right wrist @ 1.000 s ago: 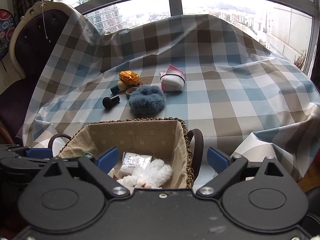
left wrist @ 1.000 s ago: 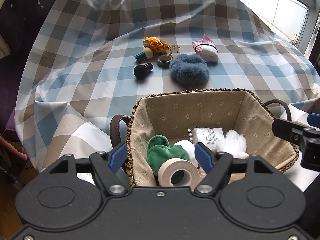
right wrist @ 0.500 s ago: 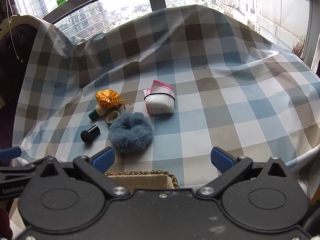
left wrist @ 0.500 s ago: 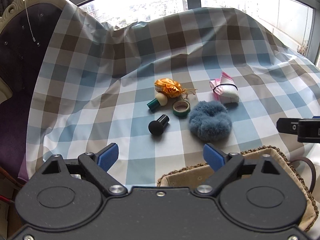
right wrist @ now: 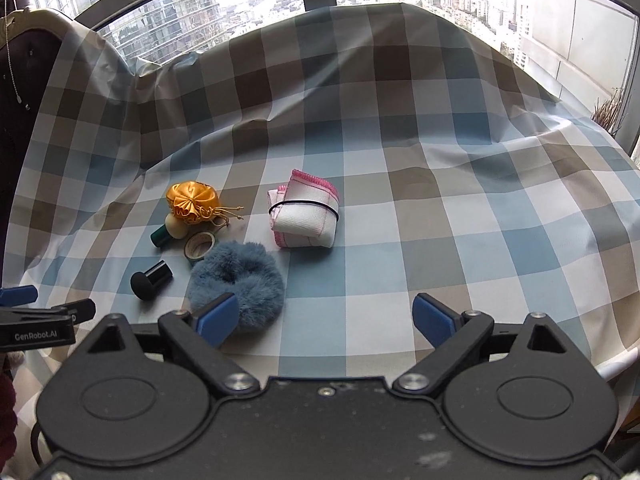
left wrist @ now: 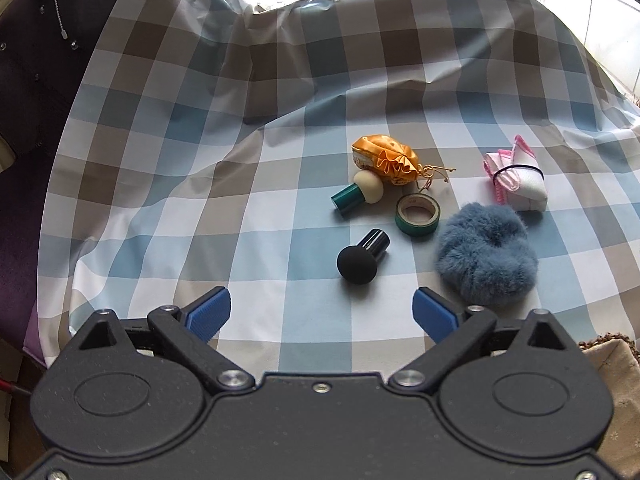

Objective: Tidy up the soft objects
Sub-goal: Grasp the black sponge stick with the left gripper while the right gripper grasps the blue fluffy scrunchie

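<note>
Black handheld tongs with blue tips

Left tongs (left wrist: 322, 314) and right tongs (right wrist: 326, 318): matte black bodies, round raised discs, silver screws, blue fingertips (right wrist: 434, 318); white "GenRobot.AI" lettering shows on the left one.

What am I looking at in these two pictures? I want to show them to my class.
A person holds a two-finger gripper in each hand, each with a camera looking along its fingers. One picture is from the left gripper, the other from the right gripper. Both are open and hold nothing. On the checked cloth lie a blue scrunchie, a banded towel, an orange pouch, a tape roll and two sponge applicators, black and cream. A basket corner shows.
</note>
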A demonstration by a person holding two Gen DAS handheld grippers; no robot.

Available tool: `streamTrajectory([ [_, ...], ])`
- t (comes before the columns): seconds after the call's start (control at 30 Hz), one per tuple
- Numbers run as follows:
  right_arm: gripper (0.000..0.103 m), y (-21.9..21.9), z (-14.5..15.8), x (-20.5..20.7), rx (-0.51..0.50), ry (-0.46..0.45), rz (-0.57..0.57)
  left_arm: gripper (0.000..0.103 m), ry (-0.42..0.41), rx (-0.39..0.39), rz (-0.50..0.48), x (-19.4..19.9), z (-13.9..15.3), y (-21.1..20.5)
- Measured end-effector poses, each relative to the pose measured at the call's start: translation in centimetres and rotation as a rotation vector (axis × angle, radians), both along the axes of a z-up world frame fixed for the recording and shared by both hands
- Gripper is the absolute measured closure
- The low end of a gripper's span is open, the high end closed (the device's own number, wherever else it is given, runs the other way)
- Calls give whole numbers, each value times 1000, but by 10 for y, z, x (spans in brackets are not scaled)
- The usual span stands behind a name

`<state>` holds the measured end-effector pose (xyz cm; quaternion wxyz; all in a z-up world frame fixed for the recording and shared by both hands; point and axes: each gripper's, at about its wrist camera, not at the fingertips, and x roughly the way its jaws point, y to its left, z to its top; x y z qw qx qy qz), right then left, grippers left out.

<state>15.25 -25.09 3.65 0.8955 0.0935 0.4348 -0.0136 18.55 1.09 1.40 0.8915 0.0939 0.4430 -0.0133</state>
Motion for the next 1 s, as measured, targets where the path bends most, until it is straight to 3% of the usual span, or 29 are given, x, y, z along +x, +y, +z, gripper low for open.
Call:
streamTrajectory([
  [0.17, 17, -1, -13, 17, 25, 31, 11, 20, 71, -16, -29, 25, -24, -1],
  [0.43, 17, 12, -34, 46, 26, 86, 84, 20, 175, -46, -37, 66, -60, -5],
  [0.53, 17, 25, -38, 57, 2, 100, 131, 20, 177, -14, -4, 78, -68, 3],
  [0.57, 17, 30, -39, 61, -6, 103, 150, 16, 179, -9, 10, 82, -69, 8],
  [0.73, 13, 66, -47, 84, -28, 120, 261, 12, 155, -73, 82, 96, -64, 37],
  [1.0, 7, 119, -85, 121, -85, 198, 356, 12, 137, -10, 138, 106, -60, 65],
])
